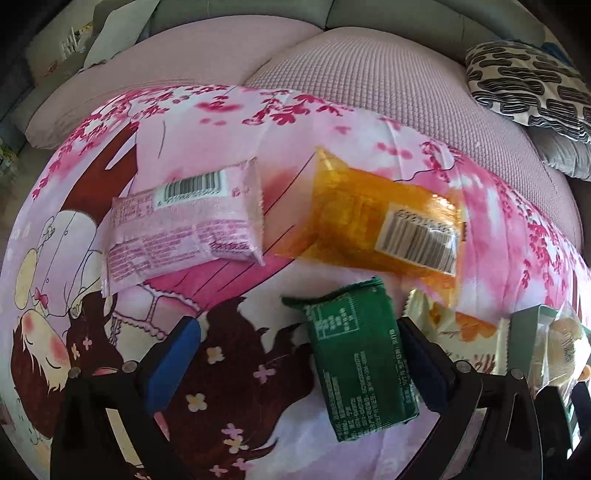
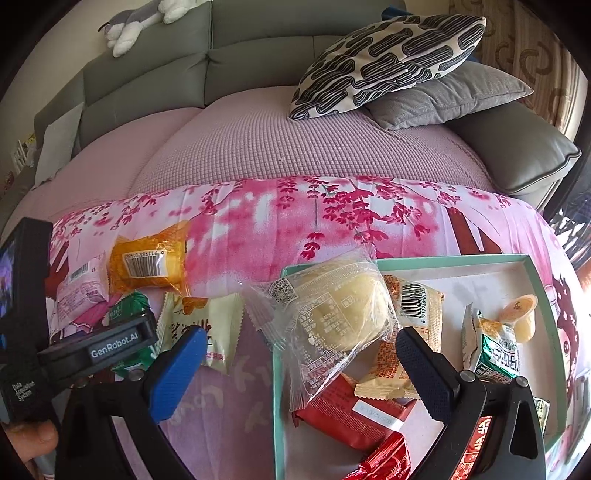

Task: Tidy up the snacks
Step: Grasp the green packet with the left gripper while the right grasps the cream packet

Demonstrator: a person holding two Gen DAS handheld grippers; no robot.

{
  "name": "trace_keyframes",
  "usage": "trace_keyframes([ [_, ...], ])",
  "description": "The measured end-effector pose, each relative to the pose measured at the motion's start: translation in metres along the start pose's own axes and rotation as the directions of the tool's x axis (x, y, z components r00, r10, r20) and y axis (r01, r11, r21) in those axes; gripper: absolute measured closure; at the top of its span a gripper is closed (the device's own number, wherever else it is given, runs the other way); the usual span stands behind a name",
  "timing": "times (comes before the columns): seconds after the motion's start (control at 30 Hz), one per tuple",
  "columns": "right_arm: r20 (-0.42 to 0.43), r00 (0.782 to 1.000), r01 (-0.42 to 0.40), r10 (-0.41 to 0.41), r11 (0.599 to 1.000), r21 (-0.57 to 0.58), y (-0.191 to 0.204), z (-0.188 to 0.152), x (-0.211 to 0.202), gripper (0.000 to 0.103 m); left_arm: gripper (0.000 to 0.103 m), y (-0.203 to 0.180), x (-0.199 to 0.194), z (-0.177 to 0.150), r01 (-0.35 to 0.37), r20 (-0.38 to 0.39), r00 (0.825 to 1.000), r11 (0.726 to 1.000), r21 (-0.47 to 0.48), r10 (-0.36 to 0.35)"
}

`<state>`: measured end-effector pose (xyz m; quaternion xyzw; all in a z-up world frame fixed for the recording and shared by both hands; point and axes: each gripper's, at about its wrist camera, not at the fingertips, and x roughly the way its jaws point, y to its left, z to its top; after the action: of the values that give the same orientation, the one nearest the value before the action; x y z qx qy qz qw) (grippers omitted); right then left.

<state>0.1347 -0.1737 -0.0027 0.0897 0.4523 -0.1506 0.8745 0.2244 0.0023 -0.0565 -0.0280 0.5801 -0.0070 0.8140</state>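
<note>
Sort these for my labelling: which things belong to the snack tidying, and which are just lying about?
Job: pink packet, orange packet, green packet, cream packet, clear bun packet, tray.
Lying about: patterned pillow, grey cushion, plush toy.

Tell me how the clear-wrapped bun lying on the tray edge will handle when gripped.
The clear-wrapped bun probably squashes easily; it looks soft and puffy. Its glossy film may slip between the fingers. Overhanging the tray rim, it could tip out if nudged.

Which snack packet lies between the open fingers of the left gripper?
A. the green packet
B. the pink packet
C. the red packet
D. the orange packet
A: in the left wrist view the green packet lies between the open fingers of the left gripper, close to one finger.
</note>
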Motion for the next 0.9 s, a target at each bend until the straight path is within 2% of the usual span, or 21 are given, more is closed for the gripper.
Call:
trace_keyframes([
  [0.13,0.007,0.998,-0.061,0.062,0.997,-0.037,0.013,-0.001,-0.004,0.000,0.000,0.026,0.001,-0.001,-0.016,-0.010,1.000,0.998,-0.061,0.015],
  [0.3,0.021,0.989,-0.141,0.144,0.983,-0.119,0.041,0.001,-0.013,0.001,0.000,0.047,0.000,-0.002,-0.038,-0.015,0.999,0.995,-0.087,0.036],
  [0.43,-0.013,0.981,-0.194,0.194,0.966,-0.171,0.064,0.000,-0.008,0.010,0.000,0.059,-0.002,-0.003,-0.068,-0.015,0.998,0.994,-0.086,0.067],
  [0.53,-0.051,0.983,-0.181,0.175,0.966,-0.183,0.074,-0.001,0.006,0.014,0.000,0.075,-0.001,-0.003,-0.067,-0.026,0.998,0.992,-0.109,0.065],
  [0.7,-0.109,0.983,-0.164,0.147,0.970,-0.177,0.080,-0.002,0.031,0.014,0.000,0.099,0.002,-0.002,-0.058,-0.031,0.998,0.983,-0.172,0.053],
  [0.9,-0.156,0.983,-0.113,0.094,0.987,-0.117,0.076,0.000,0.052,0.014,0.000,0.114,0.006,-0.003,-0.034,-0.017,0.999,0.978,-0.204,0.031],
])
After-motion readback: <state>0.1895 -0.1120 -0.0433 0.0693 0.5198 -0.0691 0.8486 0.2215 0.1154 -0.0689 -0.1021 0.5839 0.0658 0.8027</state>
